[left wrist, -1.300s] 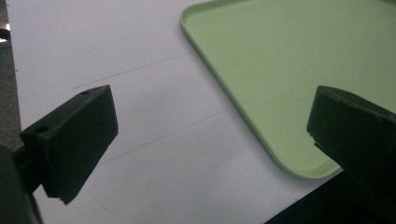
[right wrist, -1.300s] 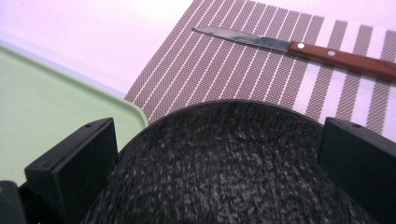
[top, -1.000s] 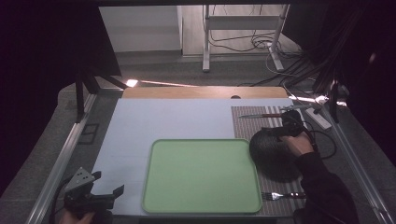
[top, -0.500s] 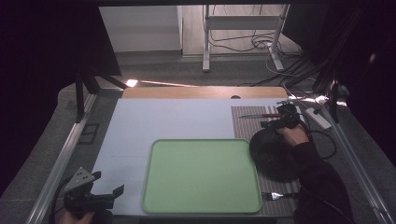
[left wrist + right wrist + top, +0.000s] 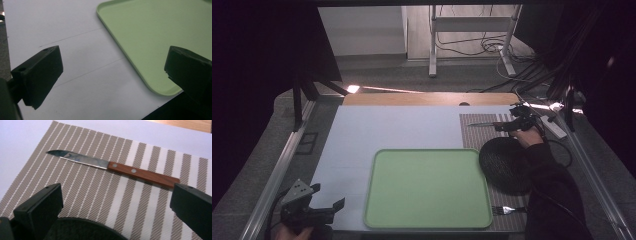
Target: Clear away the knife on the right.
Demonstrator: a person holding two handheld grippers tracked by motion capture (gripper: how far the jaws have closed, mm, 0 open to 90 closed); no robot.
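The right gripper (image 5: 512,125) has slid up past the black plate (image 5: 504,165) and now hovers just short of the knife (image 5: 112,167) on the striped mat (image 5: 140,202), jaws wide, empty. A grab looks close. The left gripper (image 5: 314,212) idles wide open beside the green tray (image 5: 427,187).

I am operating in what is looking like a lab or test room, not a home. A metal-railed table (image 5: 282,165) is standing on grey carpet, with loose cables (image 5: 492,47) trailing across the floor (image 5: 387,82) by a stand's metal legs (image 5: 432,55). A power strip (image 5: 554,127) is lying at the table's edge, and dark screens are enclosing both sides
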